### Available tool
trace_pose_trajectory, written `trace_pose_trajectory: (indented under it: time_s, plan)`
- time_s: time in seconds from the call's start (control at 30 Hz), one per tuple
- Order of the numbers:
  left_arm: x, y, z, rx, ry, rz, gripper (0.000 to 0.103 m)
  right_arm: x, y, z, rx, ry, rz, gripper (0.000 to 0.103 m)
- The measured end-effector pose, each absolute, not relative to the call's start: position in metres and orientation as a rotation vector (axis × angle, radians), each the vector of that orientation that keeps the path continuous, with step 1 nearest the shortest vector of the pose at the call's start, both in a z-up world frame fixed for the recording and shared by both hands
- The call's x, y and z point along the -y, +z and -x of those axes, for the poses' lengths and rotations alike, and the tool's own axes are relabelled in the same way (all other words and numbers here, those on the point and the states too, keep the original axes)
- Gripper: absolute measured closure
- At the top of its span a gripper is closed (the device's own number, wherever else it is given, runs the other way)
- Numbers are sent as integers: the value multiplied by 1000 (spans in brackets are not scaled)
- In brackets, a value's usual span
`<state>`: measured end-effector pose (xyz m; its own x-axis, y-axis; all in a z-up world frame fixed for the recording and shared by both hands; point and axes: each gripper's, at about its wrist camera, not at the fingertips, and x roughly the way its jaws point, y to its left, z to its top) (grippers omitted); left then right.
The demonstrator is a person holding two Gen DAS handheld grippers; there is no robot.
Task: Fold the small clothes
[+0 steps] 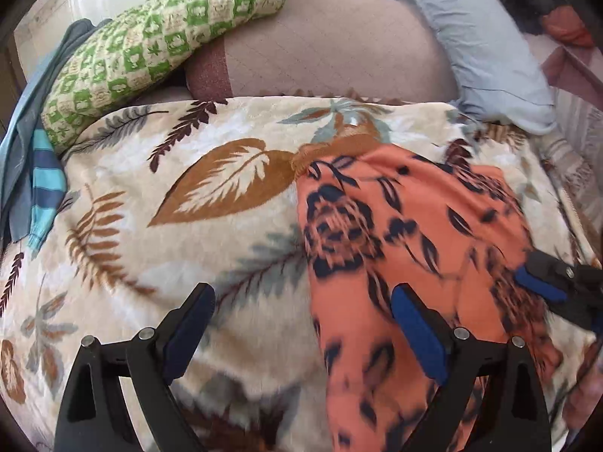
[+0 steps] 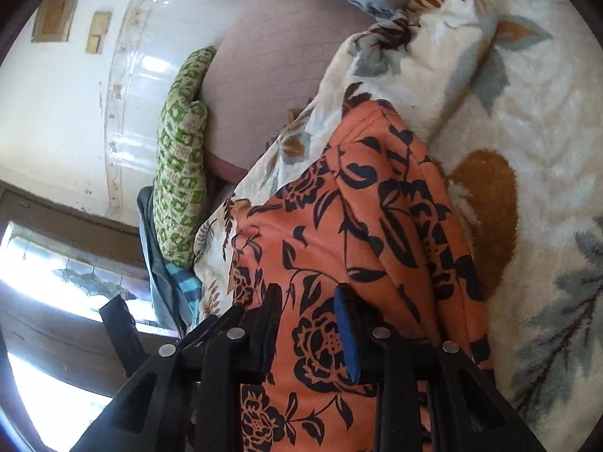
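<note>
Orange floral garment (image 2: pixel 339 226) sits pinched in the right claw (image 2: pixel 309 324), beside the gaping, empty left claw (image 1: pixel 301 324).

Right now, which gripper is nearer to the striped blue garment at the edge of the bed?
Left. The left gripper hangs open over the blanket, closer to the striped garment. The right gripper is farther, at the orange floral cloth.
</note>
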<state>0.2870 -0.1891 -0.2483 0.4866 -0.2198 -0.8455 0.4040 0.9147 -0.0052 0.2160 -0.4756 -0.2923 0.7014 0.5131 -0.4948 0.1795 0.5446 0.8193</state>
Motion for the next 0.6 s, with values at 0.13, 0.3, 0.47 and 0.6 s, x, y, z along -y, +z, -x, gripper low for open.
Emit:
trace_pose_trajectory:
  time_s: [0.13,0.3,0.47,0.6]
  plan:
    - [183,-254,-233,-982,-412,-298,8,454,-280,-203,-844,297,-909,70]
    - [178,-296,-219,-1015,-358,-362,7,445,-280,-177,-897,334,-849,70]
    - [178,-284,-230,-1106,-354,-312,7,449,-324,-168,-1042,301,-883,72]
    - [182,-255,-245,-1060,-351,-301,7,460,-303,-158,-972,289,-868,70]
